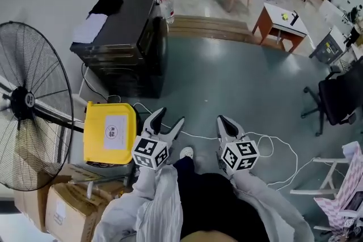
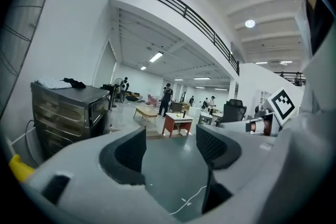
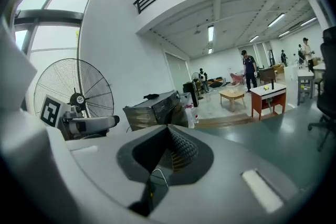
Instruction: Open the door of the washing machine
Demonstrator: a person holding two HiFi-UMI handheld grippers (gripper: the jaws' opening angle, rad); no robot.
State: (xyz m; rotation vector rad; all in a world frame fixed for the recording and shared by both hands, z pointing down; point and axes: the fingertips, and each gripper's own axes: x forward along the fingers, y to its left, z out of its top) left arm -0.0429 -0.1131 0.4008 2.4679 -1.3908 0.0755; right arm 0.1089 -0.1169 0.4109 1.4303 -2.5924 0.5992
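The left hand-held gripper (image 1: 172, 116) is open and empty, the right hand-held gripper (image 1: 223, 120) closed on nothing; the cable (image 1: 198, 136) just ahead of both could trip the approach.

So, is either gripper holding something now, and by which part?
Nothing is held. The left gripper has its jaws apart with nothing between them. The right gripper has its jaws closed together on nothing.

The fan (image 1: 22, 105) stands left of the bin (image 1: 109, 132), cabinet (image 1: 122, 42) beyond both.
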